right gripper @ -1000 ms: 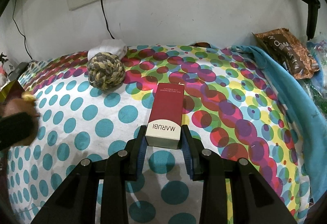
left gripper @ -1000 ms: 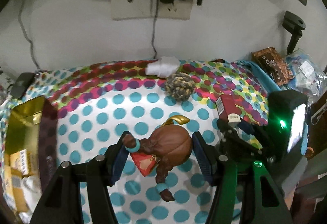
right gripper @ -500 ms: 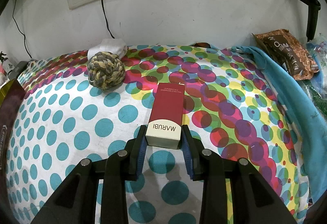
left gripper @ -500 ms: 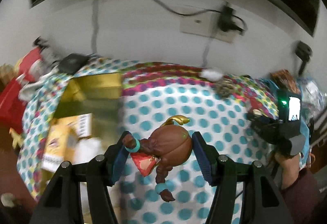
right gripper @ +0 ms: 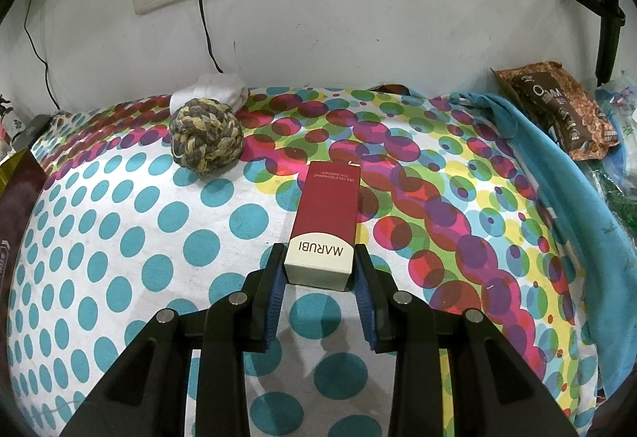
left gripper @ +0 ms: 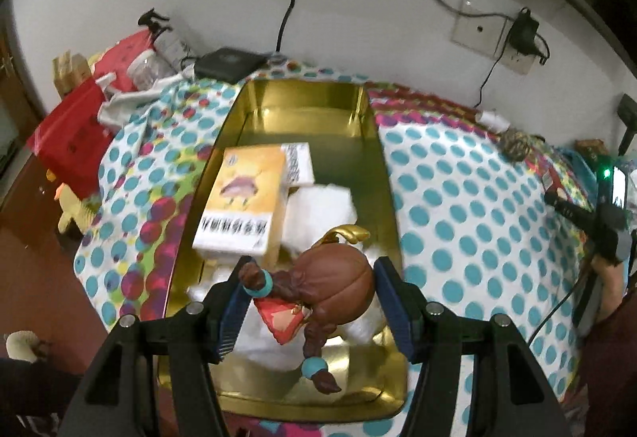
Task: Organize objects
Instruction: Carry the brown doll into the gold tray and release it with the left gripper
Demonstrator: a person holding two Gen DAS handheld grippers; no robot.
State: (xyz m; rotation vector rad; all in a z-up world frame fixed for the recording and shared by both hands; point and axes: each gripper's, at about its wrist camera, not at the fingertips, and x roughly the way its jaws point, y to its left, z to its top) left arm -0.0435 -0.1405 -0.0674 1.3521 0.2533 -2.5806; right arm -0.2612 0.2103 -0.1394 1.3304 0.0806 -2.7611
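Two items already lie in the gold tin: a yellow box and white padding. My left claw pinches the doll above the tin's near end, not yet released. Only the right view shows my right claw gripping the red box on the tabletop, the rope ball beyond it to the left.

dim indoor light, fisheye-warped edges, slight blur
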